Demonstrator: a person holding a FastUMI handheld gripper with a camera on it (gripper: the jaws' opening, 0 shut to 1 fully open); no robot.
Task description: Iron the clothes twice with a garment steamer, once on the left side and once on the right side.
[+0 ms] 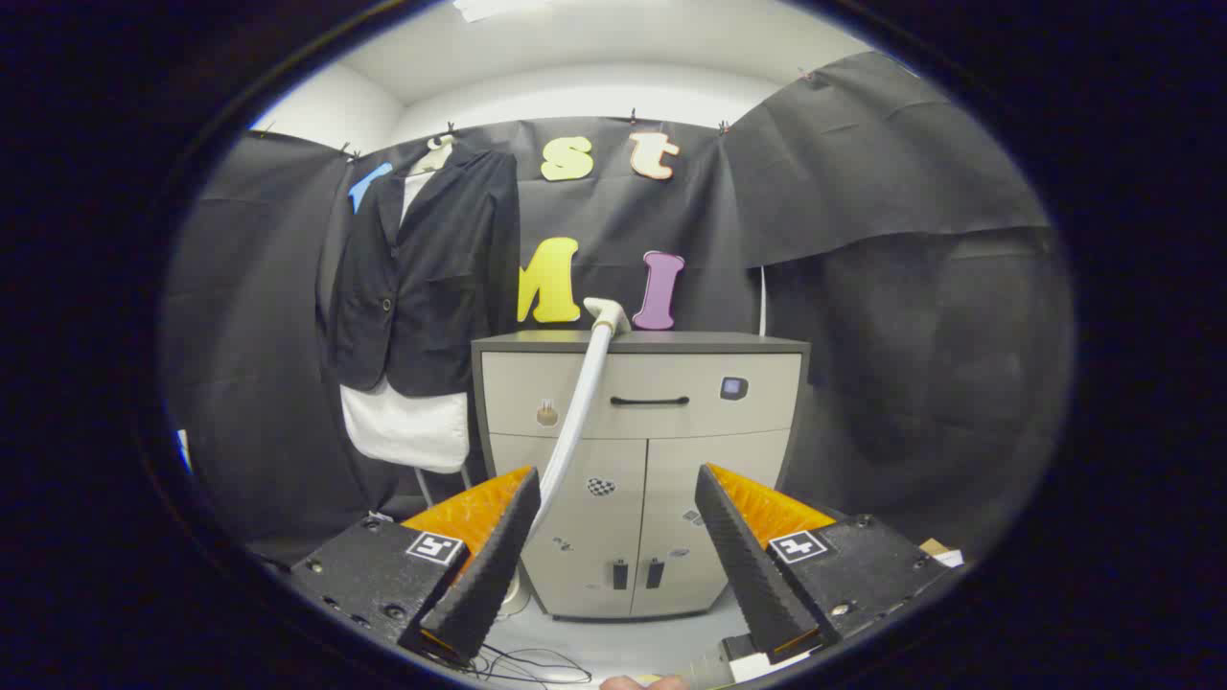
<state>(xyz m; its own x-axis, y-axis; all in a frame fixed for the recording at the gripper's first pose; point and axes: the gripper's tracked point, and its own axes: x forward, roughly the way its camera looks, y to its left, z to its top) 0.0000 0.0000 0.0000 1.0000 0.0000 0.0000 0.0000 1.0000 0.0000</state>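
Tool: the tool [613,498] was spread wide, its two fingers [489,565] apart with nothing between them, aimed at the cabinet [642,479] from well back. It held nothing, so I judge the task had not yet begun.
Steamer: the steamer head [608,312] rested on the cabinet's top edge, its white hose [575,422] slanting down past the left finger toward the floor. Propped that high, the head was likely left where the tool could take it without stooping.
Clothes: a dark jacket [422,278] over a white shirt [407,426] hung on a hanger against the booth wall, just left of the cabinet and beyond the left finger. Hanging free and flat, both sides could be reached.
Spacing: steamer and jacket were near each other, which should keep the hose slack during both passes.
Cabinet: drawer [642,388] and doors closed; it served only as a rest.
Next step: judged to be closing in on the steamer head.
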